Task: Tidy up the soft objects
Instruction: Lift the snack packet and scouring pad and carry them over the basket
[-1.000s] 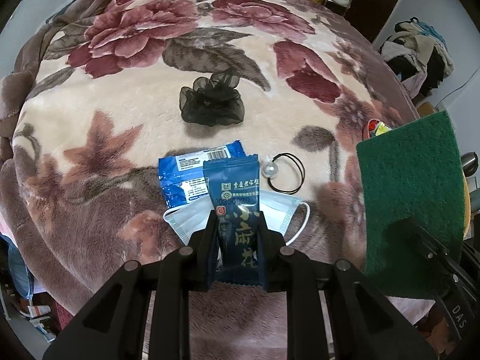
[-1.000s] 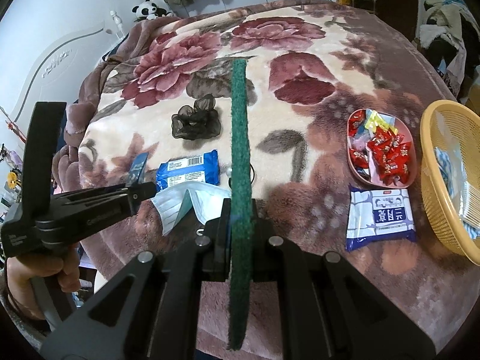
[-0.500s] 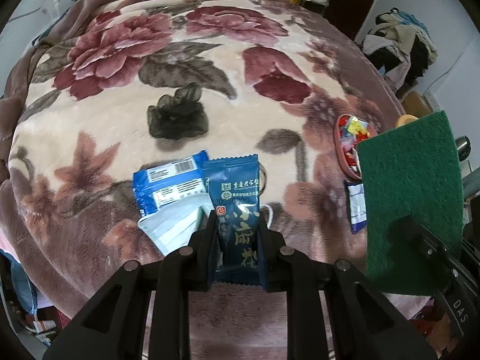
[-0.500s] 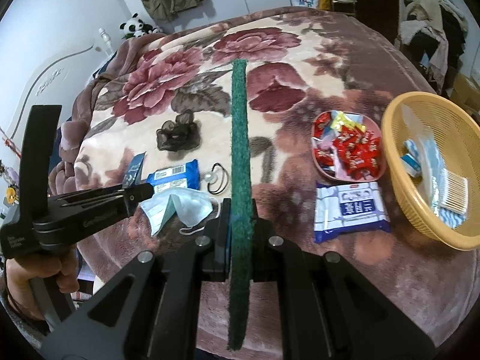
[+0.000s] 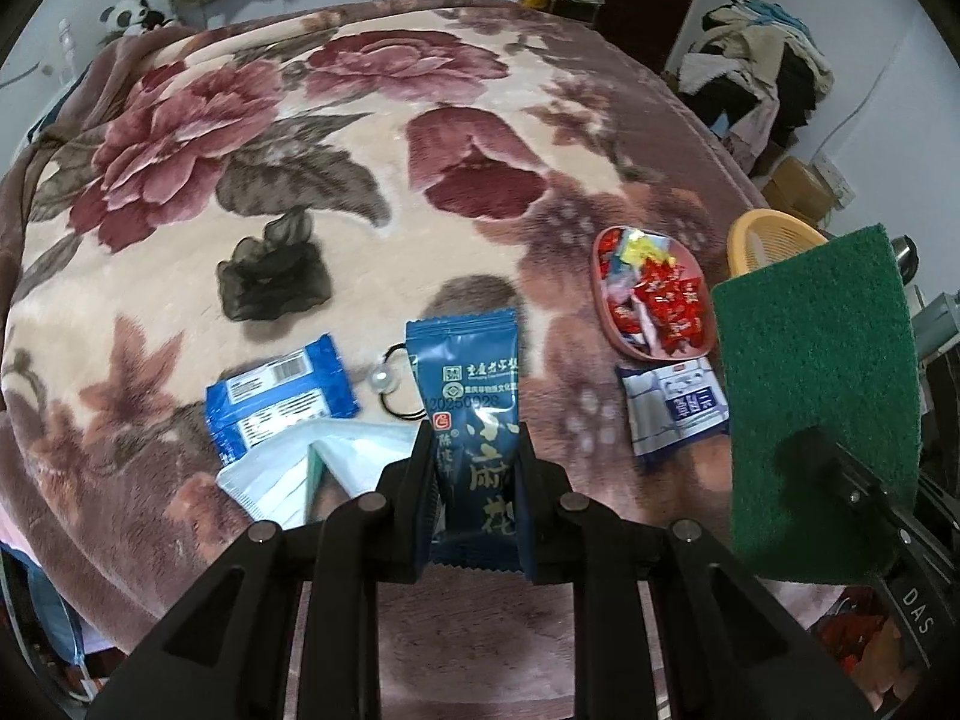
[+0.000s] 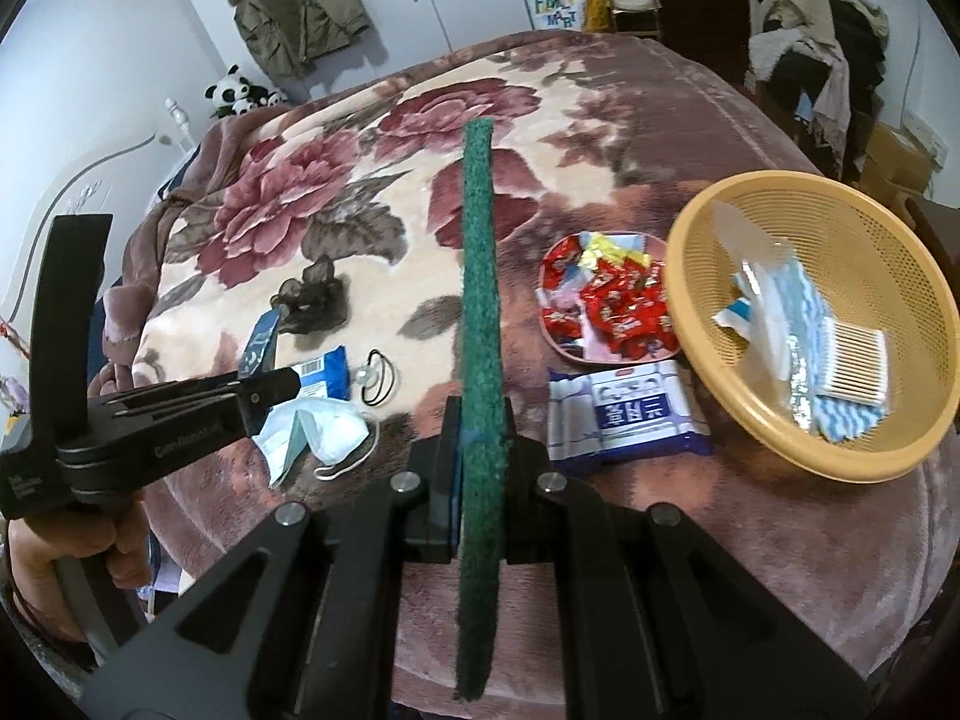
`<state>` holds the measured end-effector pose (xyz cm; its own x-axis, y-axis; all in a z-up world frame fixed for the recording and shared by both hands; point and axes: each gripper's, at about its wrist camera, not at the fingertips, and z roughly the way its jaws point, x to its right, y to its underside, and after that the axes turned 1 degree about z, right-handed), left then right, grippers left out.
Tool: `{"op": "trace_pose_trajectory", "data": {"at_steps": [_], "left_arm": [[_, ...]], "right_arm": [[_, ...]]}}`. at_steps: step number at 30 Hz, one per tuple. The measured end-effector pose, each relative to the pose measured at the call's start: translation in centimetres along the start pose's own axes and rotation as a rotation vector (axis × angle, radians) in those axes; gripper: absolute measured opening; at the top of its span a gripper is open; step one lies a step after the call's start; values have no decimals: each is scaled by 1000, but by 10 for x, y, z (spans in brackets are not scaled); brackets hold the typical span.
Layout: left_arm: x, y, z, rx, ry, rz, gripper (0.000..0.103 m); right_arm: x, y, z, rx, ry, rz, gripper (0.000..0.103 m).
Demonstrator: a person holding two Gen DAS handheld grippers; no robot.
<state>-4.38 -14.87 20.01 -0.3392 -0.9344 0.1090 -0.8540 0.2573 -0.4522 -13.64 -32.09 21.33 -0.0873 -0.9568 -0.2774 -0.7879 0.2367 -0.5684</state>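
My left gripper [image 5: 474, 450] is shut on a dark blue snack packet [image 5: 471, 396] and holds it upright above the bed's front edge; it also shows in the right wrist view [image 6: 259, 343]. My right gripper [image 6: 480, 426] is shut on a green scouring pad [image 6: 477, 300], seen edge-on; its flat face shows in the left wrist view [image 5: 816, 372]. A yellow basket [image 6: 708, 324] holding cloths and cotton swabs sits at the right. On the floral blanket lie a white face mask [image 5: 288, 468], a blue tissue pack [image 5: 279, 393], a black hair tie with a pearl [image 5: 390, 384] and a black gauze scrunchie [image 5: 270, 279].
A pink dish [image 6: 567, 345] of red candies sits left of the basket, with a blue-and-white wipes pack [image 6: 624, 414] in front of it. A pile of clothes [image 6: 810, 18] and a dark door stand beyond the bed at the right. A coat hangs on the far wardrobe.
Both grippers have swung right and pulled back with their loads. The candy dish, wipes pack and basket have come into view; the mask and tissue pack have slid left.
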Motion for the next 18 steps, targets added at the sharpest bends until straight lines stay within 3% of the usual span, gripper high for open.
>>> {"op": "trace_pose_trajectory", "data": {"at_steps": [18], "left_arm": [[76, -19, 8, -2, 39, 95, 21]], "right_arm": [[58, -8, -31, 61, 32, 87, 8]]}}
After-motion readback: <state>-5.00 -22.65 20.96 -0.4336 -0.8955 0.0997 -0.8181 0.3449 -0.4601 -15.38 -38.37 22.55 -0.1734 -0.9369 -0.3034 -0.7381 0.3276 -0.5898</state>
